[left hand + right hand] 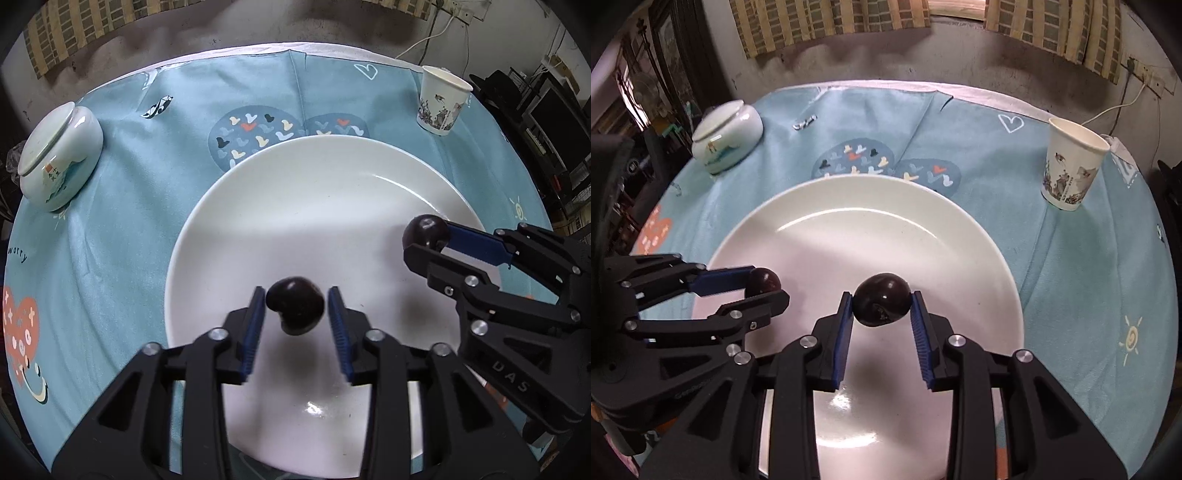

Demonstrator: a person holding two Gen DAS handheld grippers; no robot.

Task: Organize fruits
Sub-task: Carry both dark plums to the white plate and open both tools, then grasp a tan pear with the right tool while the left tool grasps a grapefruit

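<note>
My left claw (296, 295) has its blue ribbed pads spread, with gaps either side of a dark, glossy, heart-shaped fruit (295, 311) that sits between them over the round white ceramic plate (258, 192) below. Off to its right, my right claw (882, 295) is pinching a second dark round fruit (882, 303) between its fingertips, also above the plate. Beyond the plate, on the pale blue heart-printed cloth (129, 177), I see a lidded white porcelain jar (59, 155) far left of the claws and a printed paper cup (441, 101) far right.
</note>
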